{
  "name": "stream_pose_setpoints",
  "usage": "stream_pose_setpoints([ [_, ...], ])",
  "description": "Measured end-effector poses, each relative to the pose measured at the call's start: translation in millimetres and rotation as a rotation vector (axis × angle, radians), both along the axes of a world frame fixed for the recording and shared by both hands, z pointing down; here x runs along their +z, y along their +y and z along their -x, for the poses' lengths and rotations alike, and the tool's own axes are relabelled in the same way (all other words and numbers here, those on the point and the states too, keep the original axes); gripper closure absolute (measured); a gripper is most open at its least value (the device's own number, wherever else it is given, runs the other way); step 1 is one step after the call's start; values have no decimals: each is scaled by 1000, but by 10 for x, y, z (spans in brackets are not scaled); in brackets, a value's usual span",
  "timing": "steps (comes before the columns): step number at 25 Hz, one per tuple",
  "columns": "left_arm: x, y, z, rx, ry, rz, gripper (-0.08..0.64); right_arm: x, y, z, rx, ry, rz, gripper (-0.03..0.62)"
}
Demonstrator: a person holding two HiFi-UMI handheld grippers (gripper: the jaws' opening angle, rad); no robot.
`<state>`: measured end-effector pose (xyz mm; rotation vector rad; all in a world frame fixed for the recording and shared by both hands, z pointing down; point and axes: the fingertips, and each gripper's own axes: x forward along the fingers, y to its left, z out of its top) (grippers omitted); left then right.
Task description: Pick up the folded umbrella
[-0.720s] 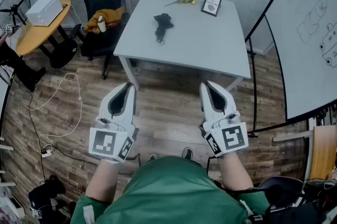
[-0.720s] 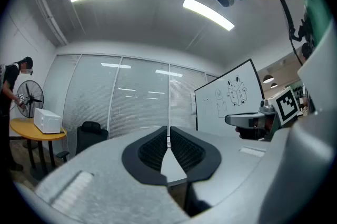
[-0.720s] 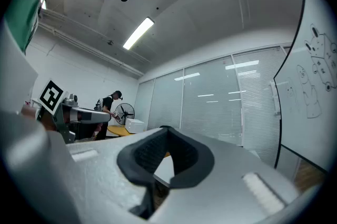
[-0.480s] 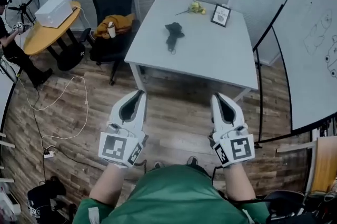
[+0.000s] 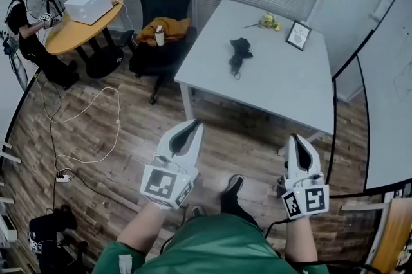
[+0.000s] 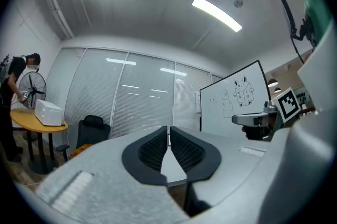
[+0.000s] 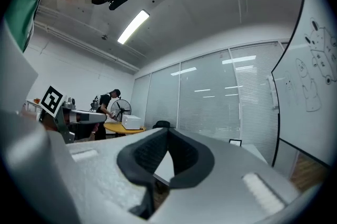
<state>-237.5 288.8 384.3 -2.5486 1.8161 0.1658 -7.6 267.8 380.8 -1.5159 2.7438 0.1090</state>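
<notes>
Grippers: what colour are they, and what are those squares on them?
Both the left gripper and right gripper are white, pointed shells with black ribbed pads inside. Each ends in a cube with black-and-white square markers. The person wears a green short-sleeved shirt.

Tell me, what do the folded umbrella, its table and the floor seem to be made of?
The folded umbrella looks like matte black fabric, crumpled in soft folds. The table has a smooth, pale grey top, probably laminate or painted board. The floor shows brown planks with grain: wood or wood-look laminate, I cannot tell which.
</notes>
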Motion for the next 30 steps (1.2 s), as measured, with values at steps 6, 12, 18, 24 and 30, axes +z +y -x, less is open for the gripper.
stream_pose_setpoints([
  [6,55,-536,27,-64,-61,29,534,149,-712,-17,-25,-71,18,589],
  [12,43,-1310,-185,-128,-92,45,534,107,-1601,-250,-69,-84,4,589],
  [18,5,-1952,-501,-153,-98,66,534,49,-2353,-514,-104,-62,5,589],
  [24,76,-2466,-553,-211,-132,77,534,109,-2819,-745,-109,-29,-1,589],
  [30,339,-2961,-481,-203,-154,140,533,320,-3216,-932,-61,-16,51,589],
])
